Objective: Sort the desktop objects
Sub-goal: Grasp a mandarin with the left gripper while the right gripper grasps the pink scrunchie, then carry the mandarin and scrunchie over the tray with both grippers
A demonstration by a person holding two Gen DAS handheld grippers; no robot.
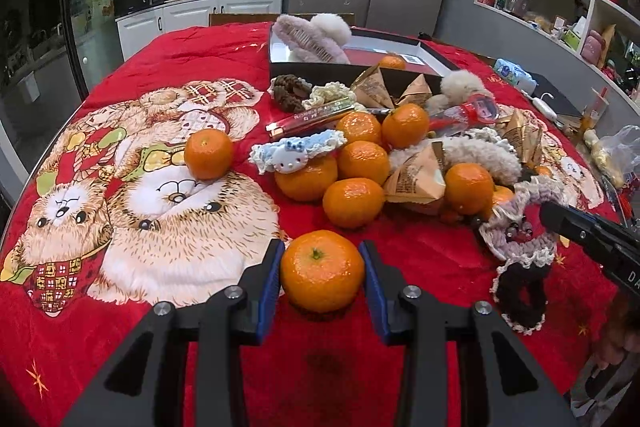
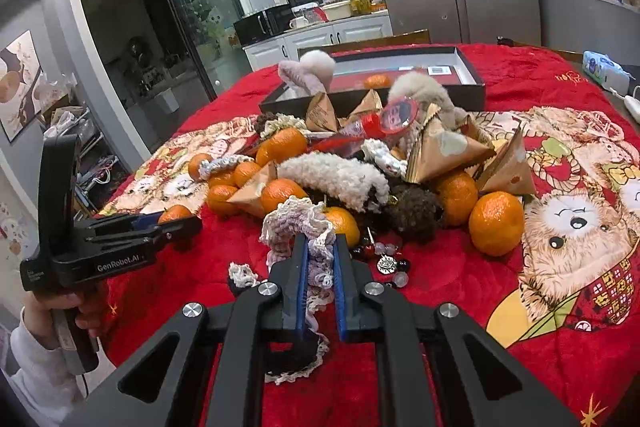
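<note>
A: Which step is the person on?

B: Both things look grabbed, and the carrying comes next. The left gripper has its jaws closed on an orange, low in the middle of the left wrist view. The right gripper has its jaws pinched narrow on a scrunchie, low in the middle of the right wrist view.

A: Where do they go?

B: Probably the box at the top middle. It already has an orange and a fluffy clip in it. Each thing must lift clear of the pile of oranges, packets and hair ties on the red tabletop.

A: How do the hands sit?

B: Both grippers tilt down toward the tabletop. At the lower left of the right wrist view, a hand in a pale sleeve holds the left gripper by its grip. The scrunchie is floppy, so it may drag on the beads beside it.
</note>
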